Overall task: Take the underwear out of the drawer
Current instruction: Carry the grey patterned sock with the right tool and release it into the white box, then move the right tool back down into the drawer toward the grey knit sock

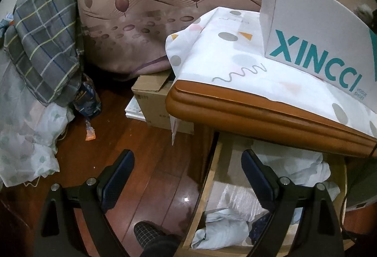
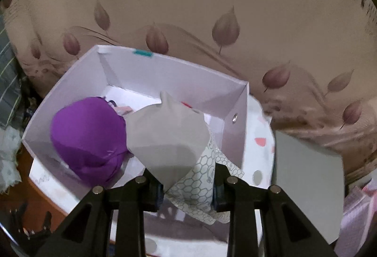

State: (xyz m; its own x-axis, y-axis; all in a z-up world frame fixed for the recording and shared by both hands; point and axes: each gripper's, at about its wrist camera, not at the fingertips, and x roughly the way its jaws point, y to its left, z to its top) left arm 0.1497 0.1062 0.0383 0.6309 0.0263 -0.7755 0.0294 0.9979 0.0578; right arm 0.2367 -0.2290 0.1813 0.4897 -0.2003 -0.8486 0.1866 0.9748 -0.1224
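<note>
Right gripper (image 2: 187, 188) tilts steeply down at lower centre, pinching a grey underwear piece (image 2: 165, 136) with a honeycomb-print lining; its long axis runs up the frame, narrow end toward the white box (image 2: 238, 120), over a purple garment (image 2: 87, 139). Left gripper (image 1: 188, 176) spread wide, nothing between its pads, angled down beside the open drawer (image 1: 207, 188) at lower right.

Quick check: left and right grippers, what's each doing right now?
Left gripper: open, holding nothing, above the open drawer.
Right gripper: closed on grey underwear, over the white box.
</note>
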